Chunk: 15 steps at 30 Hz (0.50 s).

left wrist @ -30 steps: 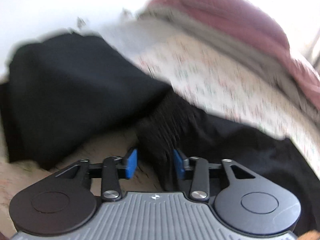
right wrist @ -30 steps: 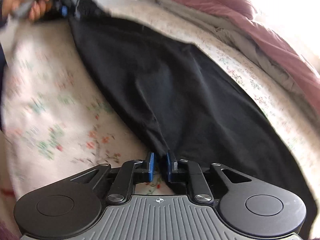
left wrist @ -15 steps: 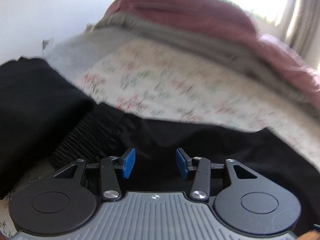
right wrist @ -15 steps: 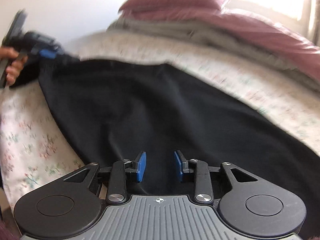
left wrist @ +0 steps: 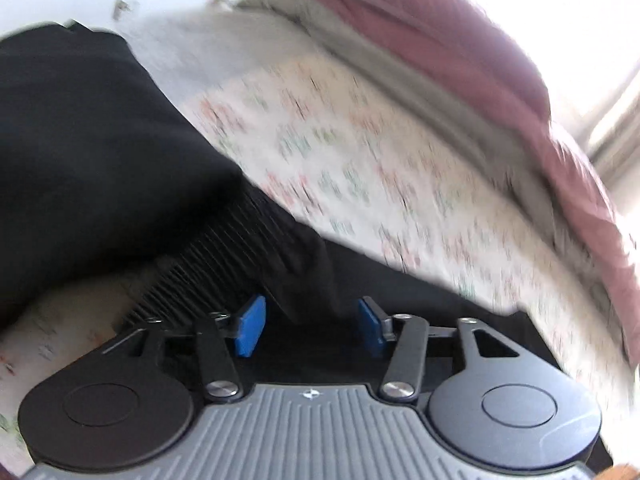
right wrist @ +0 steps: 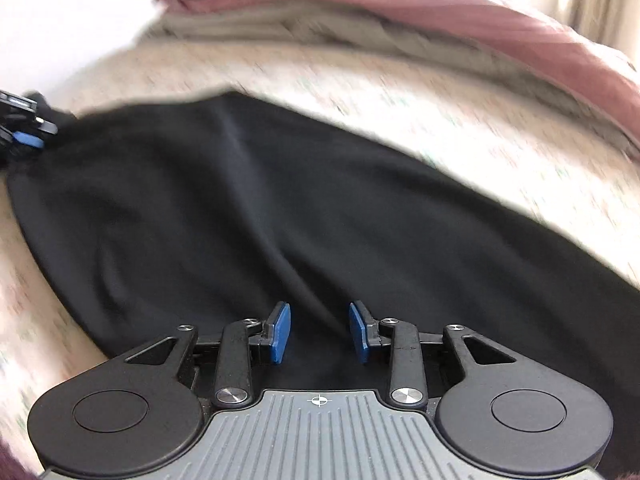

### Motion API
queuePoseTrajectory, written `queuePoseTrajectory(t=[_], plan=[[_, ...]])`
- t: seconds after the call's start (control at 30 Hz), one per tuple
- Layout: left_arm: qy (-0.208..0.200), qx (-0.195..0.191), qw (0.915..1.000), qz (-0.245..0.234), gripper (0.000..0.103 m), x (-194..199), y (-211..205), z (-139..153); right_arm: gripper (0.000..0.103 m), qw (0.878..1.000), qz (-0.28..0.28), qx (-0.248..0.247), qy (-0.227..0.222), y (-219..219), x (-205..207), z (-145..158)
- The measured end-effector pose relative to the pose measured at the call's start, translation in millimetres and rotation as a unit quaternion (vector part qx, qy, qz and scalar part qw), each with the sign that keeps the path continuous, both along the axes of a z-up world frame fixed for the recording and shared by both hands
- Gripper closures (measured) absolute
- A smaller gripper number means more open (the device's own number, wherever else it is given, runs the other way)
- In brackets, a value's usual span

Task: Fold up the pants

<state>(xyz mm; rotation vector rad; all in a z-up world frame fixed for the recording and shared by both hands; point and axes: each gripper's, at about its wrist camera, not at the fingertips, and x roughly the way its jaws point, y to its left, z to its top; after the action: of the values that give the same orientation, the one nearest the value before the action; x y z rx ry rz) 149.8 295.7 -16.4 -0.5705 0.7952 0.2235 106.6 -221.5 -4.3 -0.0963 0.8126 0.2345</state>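
Observation:
The black pants (right wrist: 280, 208) lie spread flat on the floral bedsheet (right wrist: 460, 128). My right gripper (right wrist: 319, 330) is open just above the pants' near edge, holding nothing. My left gripper (left wrist: 309, 328) is open over the ribbed waistband (left wrist: 224, 264) of the pants, with black cloth between the blue pads but not clamped. The left gripper also shows at the far left of the right wrist view (right wrist: 24, 132), at the pants' other end.
A second dark folded garment (left wrist: 92, 160) lies left of the waistband. A pink quilt (left wrist: 480, 60) and grey blanket (left wrist: 400, 80) are piled along the far side of the bed. A white wall (right wrist: 80, 8) stands behind.
One second ago both grippers were shut on the pants. Both have opened and let go. The pants now lie flat. Both views have shifted.

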Motion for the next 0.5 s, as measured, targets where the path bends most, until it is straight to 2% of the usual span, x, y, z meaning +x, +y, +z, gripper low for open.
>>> queuePoseTrajectory(t=[0.07,0.17,0.23,0.33,0.5], plan=[[0.0,0.009,0.9996,0.027,0.019,-2,13,-2,0.07,0.999,0.038,0.006,-0.014,23,28,13],[0.008,-0.05,0.9975,0.049,0.019,-1,33,-16,0.066,0.996,0.087,0.018,-0.033,64,91,28],[0.005,-0.067,0.9963,0.053,0.019,-1,36,-19,0.061,0.995,0.092,0.023,-0.037,82,137,30],[0.009,-0.047,0.998,0.04,0.019,3,32,-20,0.061,0.998,0.065,0.023,-0.013,102,207,20],[0.023,-0.003,0.9995,0.02,0.019,16,25,-20,0.061,0.991,0.136,-0.011,0.008,146,271,-6]])
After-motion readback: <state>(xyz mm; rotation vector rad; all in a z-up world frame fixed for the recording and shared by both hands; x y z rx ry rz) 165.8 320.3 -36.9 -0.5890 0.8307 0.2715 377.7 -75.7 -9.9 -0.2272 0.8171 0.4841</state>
